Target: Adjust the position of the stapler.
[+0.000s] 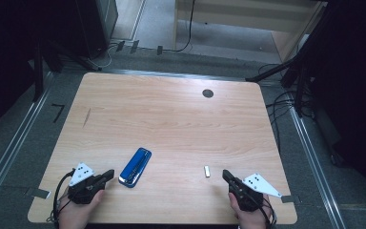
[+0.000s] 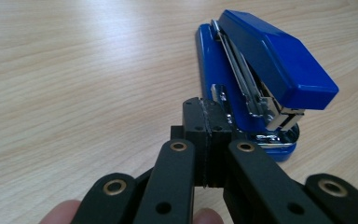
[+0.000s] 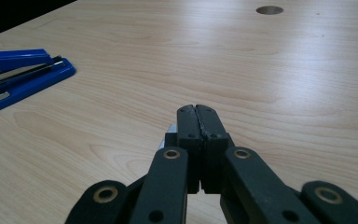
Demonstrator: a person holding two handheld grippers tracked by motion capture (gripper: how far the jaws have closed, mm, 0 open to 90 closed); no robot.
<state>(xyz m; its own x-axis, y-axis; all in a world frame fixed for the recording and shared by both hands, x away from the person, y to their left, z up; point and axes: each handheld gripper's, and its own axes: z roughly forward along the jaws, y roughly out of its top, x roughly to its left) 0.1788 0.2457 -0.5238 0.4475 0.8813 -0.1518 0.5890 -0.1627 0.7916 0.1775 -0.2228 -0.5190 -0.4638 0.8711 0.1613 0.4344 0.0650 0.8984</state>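
The wooden table [image 1: 171,114] is being seen from above, with a dark round hole [image 1: 208,93] at its far side. A blue stapler [image 1: 135,167], opened on its hinge, is lying near the front, just right of the left gripper [image 1: 108,174], whose jaws are being kept fully closed on nothing. A small white staple strip [image 1: 207,171] is lying just left of the right gripper [image 1: 225,174], also closed and empty.
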